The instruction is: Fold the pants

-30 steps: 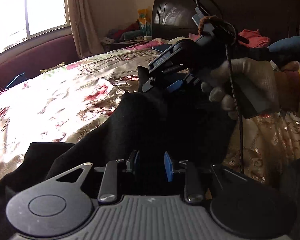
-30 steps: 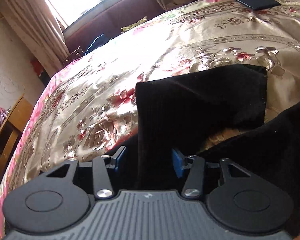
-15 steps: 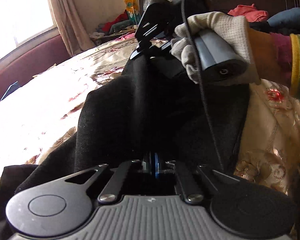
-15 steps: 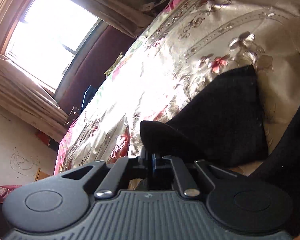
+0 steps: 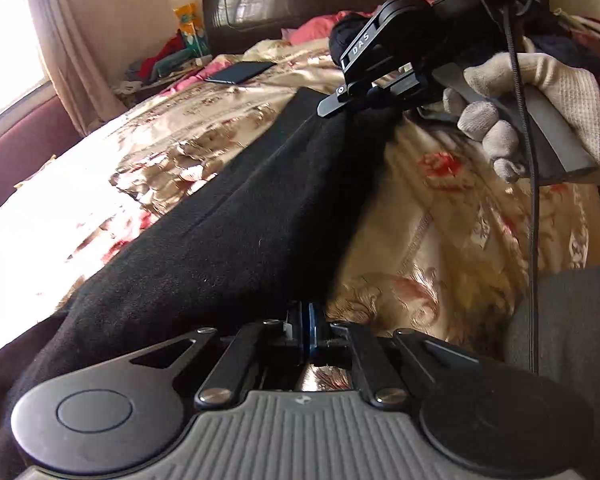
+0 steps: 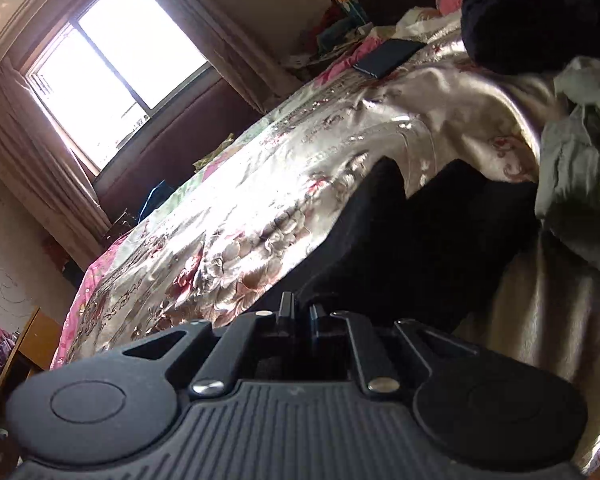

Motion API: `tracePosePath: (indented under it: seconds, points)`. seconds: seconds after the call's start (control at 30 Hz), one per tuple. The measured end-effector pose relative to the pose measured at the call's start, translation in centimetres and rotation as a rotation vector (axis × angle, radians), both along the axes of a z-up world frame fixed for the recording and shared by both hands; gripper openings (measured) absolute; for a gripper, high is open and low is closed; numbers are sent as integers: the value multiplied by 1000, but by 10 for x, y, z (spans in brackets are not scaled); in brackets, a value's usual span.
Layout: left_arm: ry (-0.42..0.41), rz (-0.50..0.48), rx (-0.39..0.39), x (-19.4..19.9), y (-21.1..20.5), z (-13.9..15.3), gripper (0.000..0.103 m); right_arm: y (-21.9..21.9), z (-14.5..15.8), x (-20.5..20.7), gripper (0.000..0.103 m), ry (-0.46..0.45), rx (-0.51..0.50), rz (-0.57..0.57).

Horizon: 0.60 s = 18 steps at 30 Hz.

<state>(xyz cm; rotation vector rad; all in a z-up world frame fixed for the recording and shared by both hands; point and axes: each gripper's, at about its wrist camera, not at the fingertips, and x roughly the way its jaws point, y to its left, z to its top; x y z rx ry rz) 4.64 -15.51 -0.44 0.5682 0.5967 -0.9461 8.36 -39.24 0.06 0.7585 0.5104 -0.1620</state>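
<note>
Black pants (image 5: 236, 232) stretched taut above the floral bed (image 5: 452, 216). The left gripper (image 5: 305, 330) is clenched on the near hem; the right gripper (image 5: 354, 110) grasps the far end. A second ago both were unclenched over slack, bunched cloth; the fabric has since been pinched, lifted and drawn straight. The leg now appears ready for folding over.
</note>
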Motion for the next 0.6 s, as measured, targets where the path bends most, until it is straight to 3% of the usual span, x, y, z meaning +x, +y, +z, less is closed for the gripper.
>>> tracePosePath:
  seconds: [0.1,0.17,0.43,0.5,0.6]
  points:
    - [-16,-3,19,-4,-5,1,21,-20,-26,1,22,-22,155,-28]
    - [-16,9,11,-3,-15,1,22,-30,-36,4,41,-71,251,-28]
    - [-88,-13,-27,2,-44,-1,25,-45,-45,21,44,-216,470,-4]
    - [-92,-17,-37,8,-54,-2,26,-44,-41,17,45,-244,473,5]
    - [-57,-16,-28,18,-62,-9,26,-44,-42,13,61,-261,446,2]
